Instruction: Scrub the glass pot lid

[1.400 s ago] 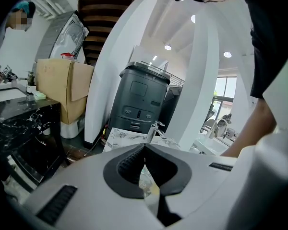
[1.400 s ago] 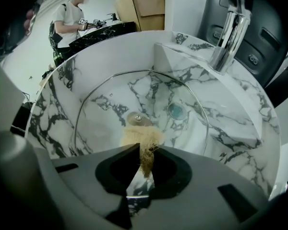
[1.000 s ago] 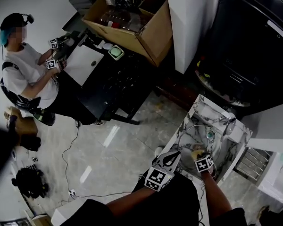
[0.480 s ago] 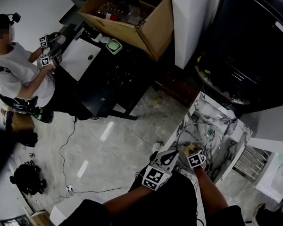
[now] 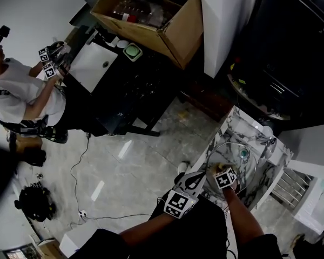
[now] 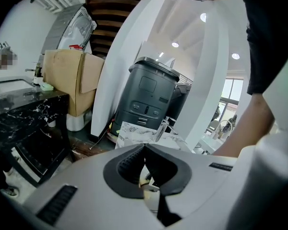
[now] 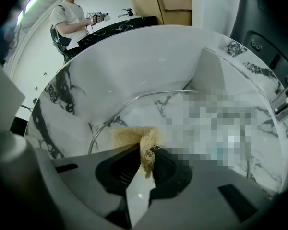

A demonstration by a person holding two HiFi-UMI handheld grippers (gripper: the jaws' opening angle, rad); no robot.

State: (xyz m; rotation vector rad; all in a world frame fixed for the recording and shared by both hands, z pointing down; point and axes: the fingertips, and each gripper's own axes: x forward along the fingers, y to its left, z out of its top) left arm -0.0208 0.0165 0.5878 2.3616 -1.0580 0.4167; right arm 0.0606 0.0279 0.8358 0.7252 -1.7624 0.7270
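Right gripper (image 7: 145,152): jaws were clamped on a tan scrubber (image 7: 132,137), a tuft of it squeezed between the tips. The scrubber was pressed onto the glass lid (image 7: 149,114) just inside its metal rim, at lower left of the right gripper view.

Left gripper (image 6: 144,146): jaws were together at the tips with nothing held. It hung at the near edge of the sink (image 5: 259,169) and was not touching the lid.

Change noted: over the last second the right gripper had shifted in the head view from the middle of the lid towards its left rim, carrying the scrubber with it. The lid itself lay flat in the sink as before, knob (image 5: 242,154) up, below the tap (image 5: 270,140).

Assessment: scrubbing was in progress, and the stroke had reached the edge of the glass. Much of the lid towards the tap probably remained to be covered. With nothing steadying it, the lid could slide under pressure.

Beyond, a second person (image 5: 21,90) stood at a dark bench at upper left.
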